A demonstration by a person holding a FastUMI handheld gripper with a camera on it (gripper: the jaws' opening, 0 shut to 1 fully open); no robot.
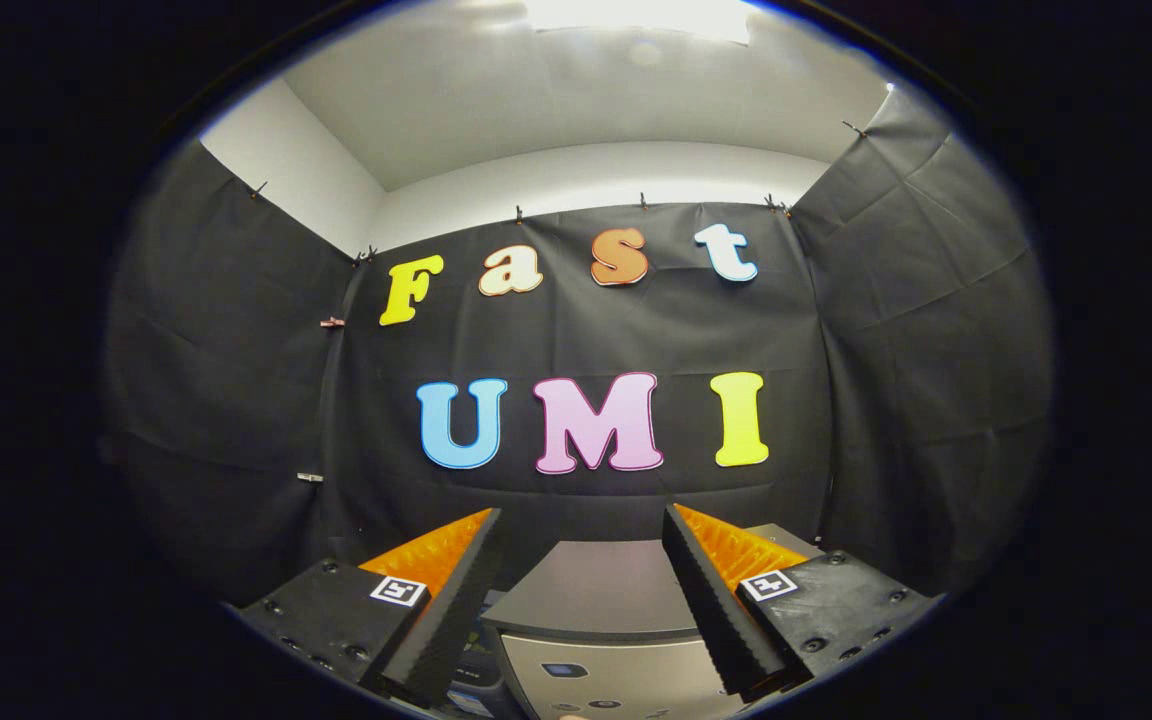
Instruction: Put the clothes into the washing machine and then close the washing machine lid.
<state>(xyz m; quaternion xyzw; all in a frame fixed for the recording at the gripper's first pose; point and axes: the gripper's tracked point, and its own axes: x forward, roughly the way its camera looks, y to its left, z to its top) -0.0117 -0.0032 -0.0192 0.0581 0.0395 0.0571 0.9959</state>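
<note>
While the gripper (581, 560) hangs high and level, its two fingers stand well apart with nothing between them; it holds nothing. Each finger base carries a small square black-and-white marker, a coded pattern and not readable writing.

Between the fingers and below them sits the washing machine (596, 640), seen from above and in front. Its flat grey lid (591, 595) lies down and looks shut, running back toward the booth wall (586, 330). Nearer the gripper, at the machine's front edge, is a pale control panel (586, 680) with a small dark window and a few round buttons; any print there is too small to read. No brand can be made out on the machine.

Key relation: the machine lies straight ahead of and beneath the gripper, centred in the gap between the fingers, so any move toward it goes down and slightly forward. The lid's long axis seems to run across, from one finger to the other, but fisheye bending makes that uncertain.

Clothes: none can be made out. Whether they are inside the drum under the lid or somewhere beneath the camera's reach cannot be told. A lid lying flat fits both clothes waiting to be loaded and clothes loaded with the lid put down again.
</note>
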